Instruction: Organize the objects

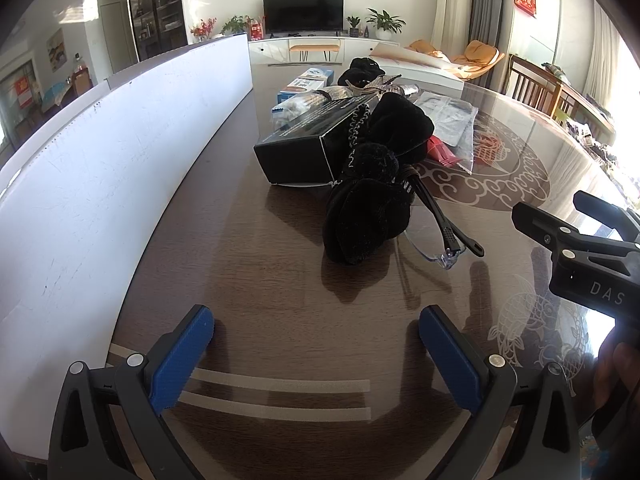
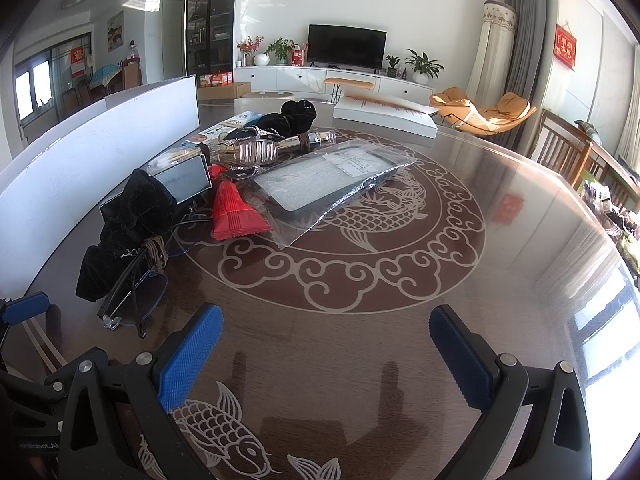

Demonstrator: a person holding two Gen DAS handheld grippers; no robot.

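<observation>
A pile of objects lies on the dark round table. A black velvet pouch lies nearest, with rimless glasses beside it and a black box behind. In the right wrist view I see the pouch, the glasses, a red packet, a bagged flat grey item and a clear bottle-like item. My left gripper is open and empty, short of the pouch. My right gripper is open and empty over bare table.
A long white board stands along the table's left side. A white flat box lies at the far edge. A blue and white carton and another black pouch sit behind the pile. Wooden chairs stand to the right.
</observation>
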